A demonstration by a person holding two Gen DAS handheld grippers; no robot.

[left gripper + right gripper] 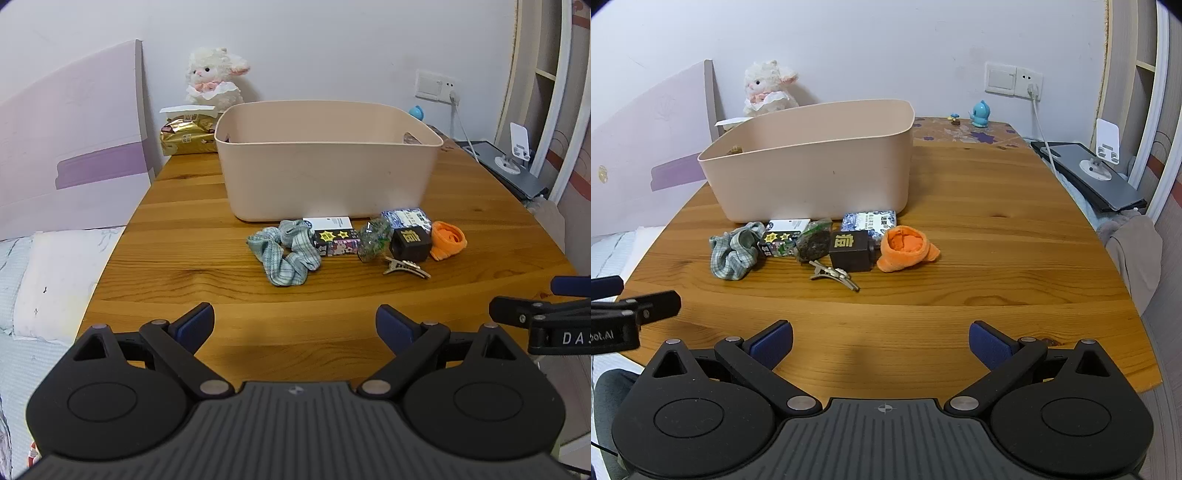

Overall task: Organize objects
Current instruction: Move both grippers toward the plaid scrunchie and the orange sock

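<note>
A beige plastic bin (pixel 328 162) (pixel 812 173) stands on the wooden table (pixel 192 229) (pixel 997 229). In front of it lie a plaid scrunchie (pixel 286 251) (pixel 735 251), a star-printed box (pixel 336 240) (pixel 777 242), a white card (pixel 328 222), a green wrapped packet (pixel 373 240) (pixel 812 242), a black cube (pixel 409 243) (pixel 849 251), a blue-white box (pixel 406 218) (pixel 870 220), an orange fabric piece (pixel 447 240) (pixel 907 249) and a metal hair clip (pixel 406 266) (pixel 833 276). My left gripper (pixel 295 326) and right gripper (pixel 881 343) are open and empty, near the table's front edge.
A plush lamb (pixel 216 75) (pixel 766 88) and a gold tissue pack (pixel 186 134) sit behind the bin. A blue figurine (pixel 980 114), a laptop with a phone stand (pixel 1097 173) and a wall socket with cable (pixel 1030 88) are at the right. A bed (pixel 44 280) lies left.
</note>
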